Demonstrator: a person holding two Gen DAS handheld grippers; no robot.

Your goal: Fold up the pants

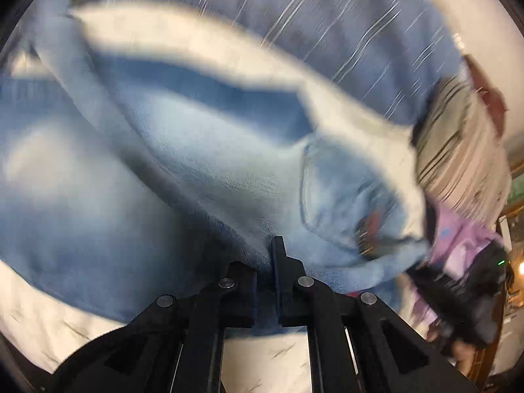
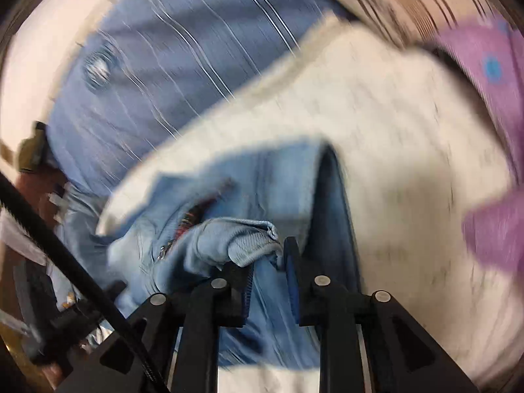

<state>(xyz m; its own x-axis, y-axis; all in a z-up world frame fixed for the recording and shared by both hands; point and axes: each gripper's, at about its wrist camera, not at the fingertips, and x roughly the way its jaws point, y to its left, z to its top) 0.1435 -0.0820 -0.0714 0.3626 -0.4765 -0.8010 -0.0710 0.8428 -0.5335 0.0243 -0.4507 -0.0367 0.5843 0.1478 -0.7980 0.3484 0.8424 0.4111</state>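
The light blue denim pants (image 1: 203, 170) were held up over a white bed sheet (image 2: 409, 150), and both views were blurred. The left gripper (image 1: 266, 262) had its fingers closed on a fold of the denim. The right gripper (image 2: 268, 258) pinched the thick hem edge between its narrow fingers. Behind lay a blue striped cloth (image 1: 327, 9) and a purple garment (image 2: 491, 65)
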